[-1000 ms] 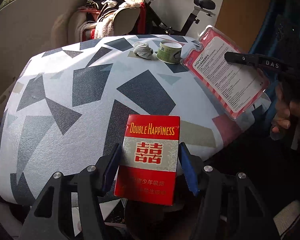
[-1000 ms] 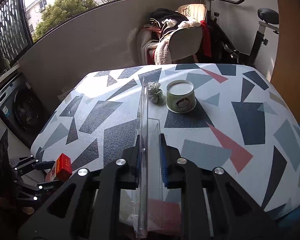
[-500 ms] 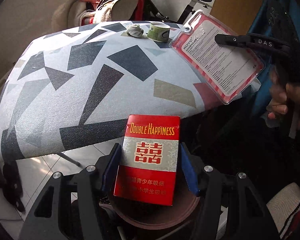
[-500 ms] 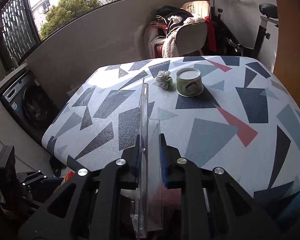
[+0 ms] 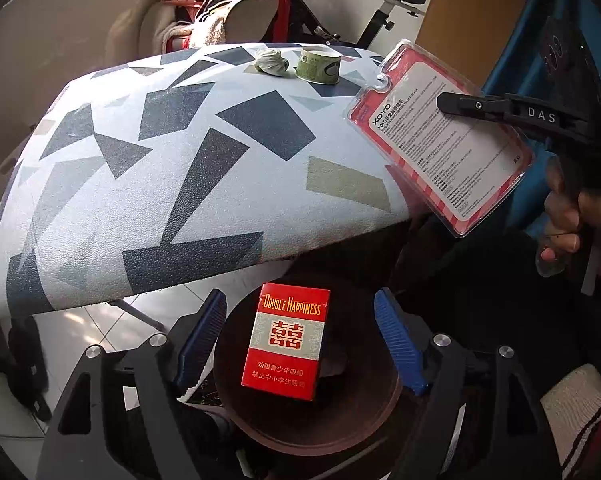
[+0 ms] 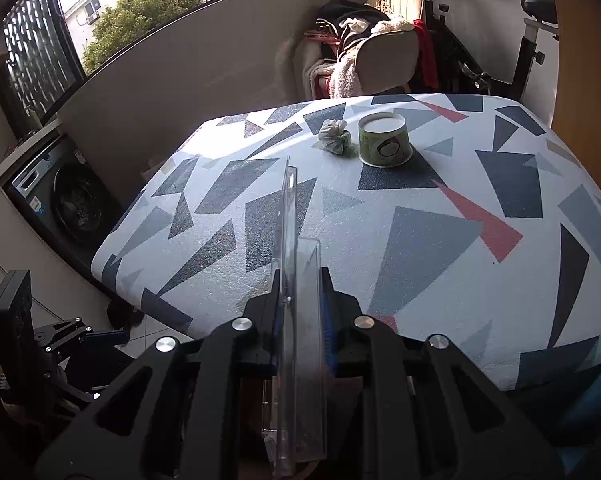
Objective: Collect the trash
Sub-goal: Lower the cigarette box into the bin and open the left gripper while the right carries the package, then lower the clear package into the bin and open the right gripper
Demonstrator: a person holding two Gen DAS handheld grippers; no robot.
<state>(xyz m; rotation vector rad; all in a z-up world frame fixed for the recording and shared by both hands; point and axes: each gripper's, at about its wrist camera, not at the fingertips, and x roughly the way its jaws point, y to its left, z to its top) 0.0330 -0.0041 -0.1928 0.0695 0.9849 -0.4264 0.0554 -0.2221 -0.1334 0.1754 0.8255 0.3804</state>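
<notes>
Released a moment ago, the cigarette pack (image 5: 286, 342) is seen dropping clear between the just-spread pads of the left hand-held gripper (image 5: 300, 344), over the brown bin (image 5: 260, 426) below the tabletop (image 5: 180, 168). The blister pack (image 6: 296, 320) is pinched by the right hand-held gripper (image 6: 300, 322); judged next, it is to be dropped likewise. Its printed face (image 5: 440, 140) is shown only in the left view.

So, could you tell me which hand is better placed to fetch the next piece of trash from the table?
Left. The left hand-held gripper stands open, its cigarette pack loose over the brown bin. The right hand-held gripper is shut on the clear blister pack.
</notes>
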